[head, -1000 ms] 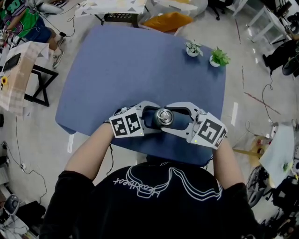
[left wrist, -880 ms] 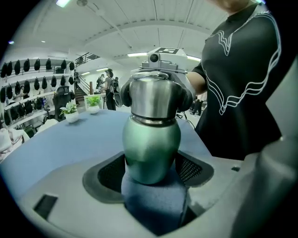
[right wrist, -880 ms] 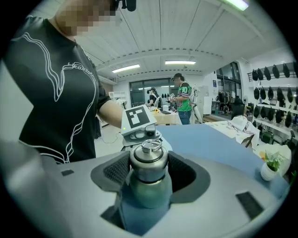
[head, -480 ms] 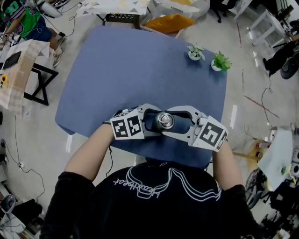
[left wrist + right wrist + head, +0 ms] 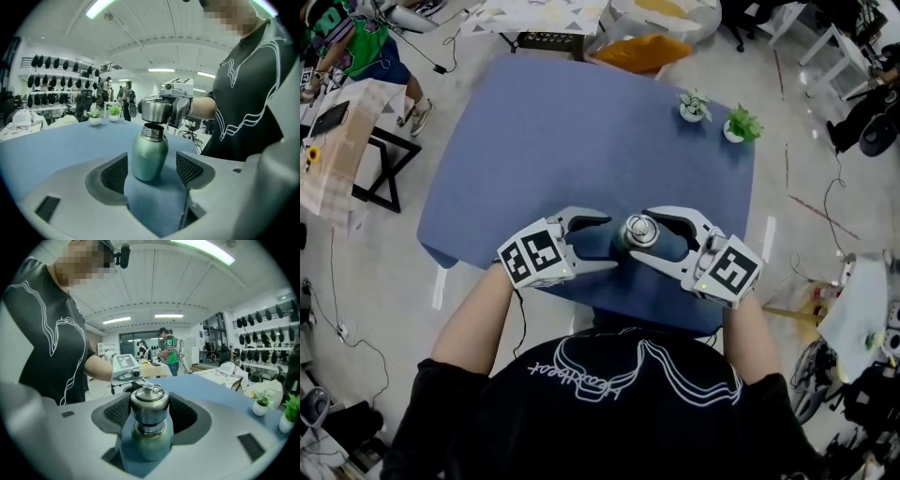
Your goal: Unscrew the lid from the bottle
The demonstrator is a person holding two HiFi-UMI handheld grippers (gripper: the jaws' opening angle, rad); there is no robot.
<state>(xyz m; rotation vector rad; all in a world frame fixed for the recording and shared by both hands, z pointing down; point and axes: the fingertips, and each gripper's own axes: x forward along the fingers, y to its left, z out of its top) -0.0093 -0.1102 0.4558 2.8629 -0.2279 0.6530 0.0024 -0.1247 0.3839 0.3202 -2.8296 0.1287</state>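
1. Head view: my right gripper [image 5: 638,235] clamps the steel lid [image 5: 639,229] above the blue table [image 5: 544,141]; my left gripper [image 5: 607,242] gapes beside it. Two far pots [image 5: 691,114] hold small plants [image 5: 742,118].
2. Left gripper view: the green bottle [image 5: 149,159] stands upright between my spread jaws, touching neither; contents hidden.
3. Right gripper view: pads [image 5: 117,412] pinch the lid over the bottle's bare threads [image 5: 149,429].

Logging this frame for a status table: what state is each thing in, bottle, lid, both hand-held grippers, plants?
Bottle: upright on the table, neck threads exposed.
Lid: high on the neck, clamped.
Left hand-held gripper: open, bottle between its jaws, untouched.
Right hand-held gripper: shut on the lid.
Potted plants: both upright.
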